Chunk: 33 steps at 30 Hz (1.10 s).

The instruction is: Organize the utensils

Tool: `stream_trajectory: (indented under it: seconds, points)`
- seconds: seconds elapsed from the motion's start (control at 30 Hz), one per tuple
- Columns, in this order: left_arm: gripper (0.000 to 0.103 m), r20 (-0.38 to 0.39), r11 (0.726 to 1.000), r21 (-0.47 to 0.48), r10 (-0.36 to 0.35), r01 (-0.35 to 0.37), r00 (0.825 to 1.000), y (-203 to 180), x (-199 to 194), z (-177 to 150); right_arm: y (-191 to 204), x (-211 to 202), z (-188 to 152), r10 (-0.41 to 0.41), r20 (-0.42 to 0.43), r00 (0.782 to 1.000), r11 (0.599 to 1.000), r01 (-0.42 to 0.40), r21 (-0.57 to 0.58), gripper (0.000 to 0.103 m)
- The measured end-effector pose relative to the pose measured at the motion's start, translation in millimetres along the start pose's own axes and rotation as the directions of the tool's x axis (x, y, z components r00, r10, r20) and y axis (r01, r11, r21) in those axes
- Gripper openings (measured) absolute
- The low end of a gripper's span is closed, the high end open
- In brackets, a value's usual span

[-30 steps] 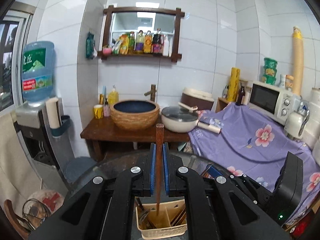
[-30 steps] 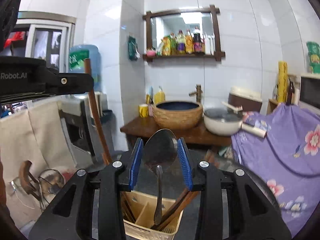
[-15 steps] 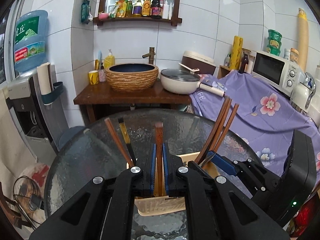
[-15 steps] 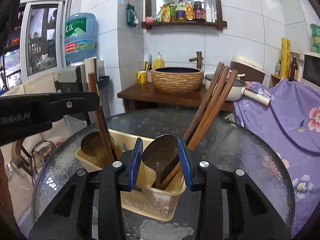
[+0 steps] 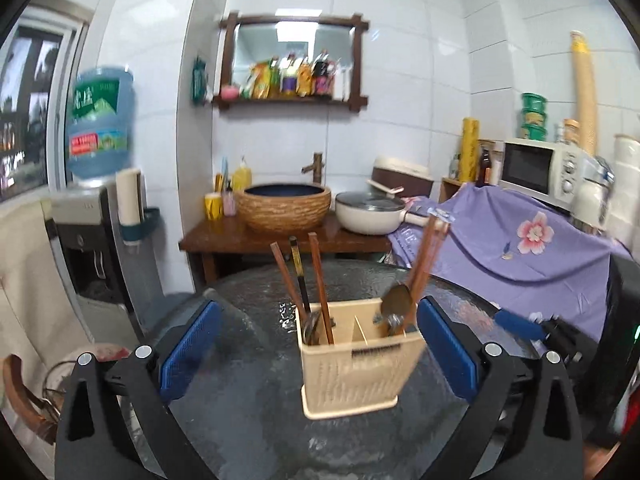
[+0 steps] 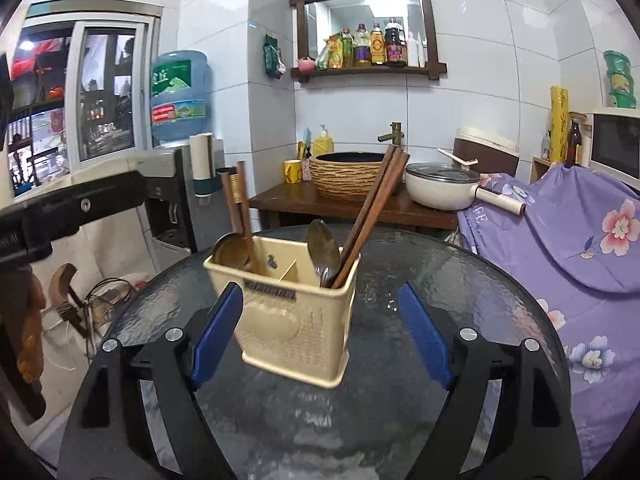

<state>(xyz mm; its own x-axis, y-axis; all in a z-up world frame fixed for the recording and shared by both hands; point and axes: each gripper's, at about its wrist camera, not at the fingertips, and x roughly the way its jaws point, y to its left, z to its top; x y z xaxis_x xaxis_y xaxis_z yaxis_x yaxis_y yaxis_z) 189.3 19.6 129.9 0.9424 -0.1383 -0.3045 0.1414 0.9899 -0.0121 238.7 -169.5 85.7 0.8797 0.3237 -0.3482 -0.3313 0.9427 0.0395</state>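
**Utensils all in the caddy, both tongs empty and spreading**

Cream plastic two-compartment utensil caddy stands upright on the round dark textured-glass table, straight ahead of both tongs and a little below them, framed by each pair of blue pads but touched by neither. Its contents rise steeply from it: dark wooden chopsticks lean in the right compartment beside a metal spoon, bowl up, while brown wooden-handled utensils and a ladle-like bowl fill the left one.

The left gripper has its jaws opening, nothing between the pads. The right gripper is opening too, likewise empty (the caddy merely shows through the gap). Neither hand looks clearly nearer; from the left wrist view the right gripper's pad sits off to the caddy's right.

Compared with a second ago, the left tongs no longer pinch the brown wooden handle and the right tongs no longer clasp the spoon's bowl; both items now stand in the caddy, and both tongs have backed away from it. I judge the sorting close to finished.
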Motion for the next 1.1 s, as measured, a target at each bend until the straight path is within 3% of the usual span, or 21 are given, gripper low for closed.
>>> stream_trajectory:
  seconds: [0.07, 0.2, 0.5, 0.7, 0.83, 1.1]
  points:
    - [0.096, 0.036, 1.0, 0.016, 0.0, -0.001, 0.999, -4, -25, -20, 3, -27, -13, 0.005, 0.025, 1.0, 1.0, -0.005, -0.002, 0.097]
    - [0.096, 0.063, 1.0, 0.006, 0.018, -0.018, 0.998, -10, -58, -59, 13, -72, -44, 0.006, 0.062, 0.998, 0.999, -0.004, -0.032, 0.097]
    - [0.096, 0.019, 0.998, -0.047, 0.042, -0.041, 0.999, -18, -113, -121, 39, -151, -100, 0.005, 0.132, 0.991, 0.999, 0.001, -0.045, 0.097]
    - [0.096, 0.034, 1.0, -0.017, 0.015, -0.014, 0.999, -27, -139, -135, 60, -182, -117, -0.02, 0.164, 0.986, 0.993, 0.039, -0.113, 0.097]
    - [0.096, 0.042, 0.998, 0.022, 0.049, -0.05, 0.998, -29, -152, -143, 62, -193, -126, -0.024, 0.16, 0.987, 0.993, 0.043, -0.113, 0.097]
    - [0.096, 0.003, 0.998, 0.023, 0.052, -0.052, 0.999, -23, -158, -155, 59, -202, -133, -0.03, 0.142, 0.989, 0.995, 0.043, -0.085, 0.097]
